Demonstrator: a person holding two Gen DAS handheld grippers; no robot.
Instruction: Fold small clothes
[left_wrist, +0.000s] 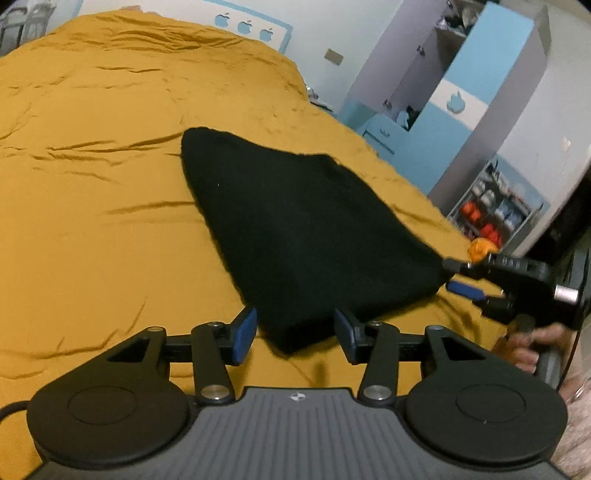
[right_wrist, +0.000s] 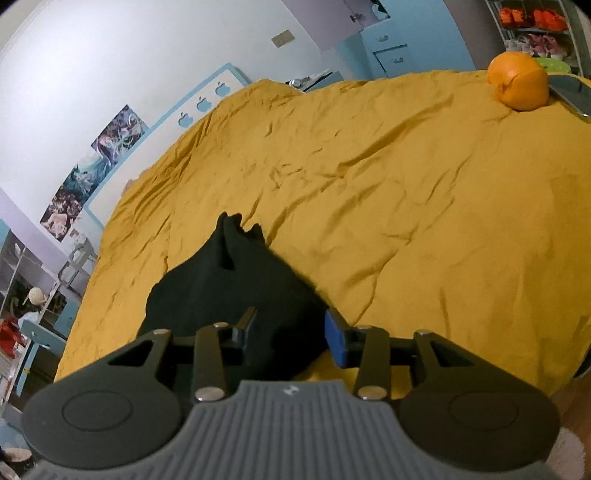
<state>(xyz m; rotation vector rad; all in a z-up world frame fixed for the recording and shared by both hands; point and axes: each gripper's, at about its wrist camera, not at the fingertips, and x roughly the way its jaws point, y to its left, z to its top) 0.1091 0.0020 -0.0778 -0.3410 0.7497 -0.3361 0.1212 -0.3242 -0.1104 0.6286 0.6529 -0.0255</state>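
Left tongs (left_wrist: 293, 334) stand apart, straddling the near corner of the black garment (left_wrist: 295, 229) on the bed (left_wrist: 92, 221). Right tongs (right_wrist: 290, 332) likewise gape around its other corner, ready to pinch for folding.

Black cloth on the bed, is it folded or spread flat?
Not flat: the black cloth is lifted, both open grippers, left and right, straddling its corners.

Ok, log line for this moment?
left gripper: open at black cloth corner | right gripper: open at cloth edge | bed: orange
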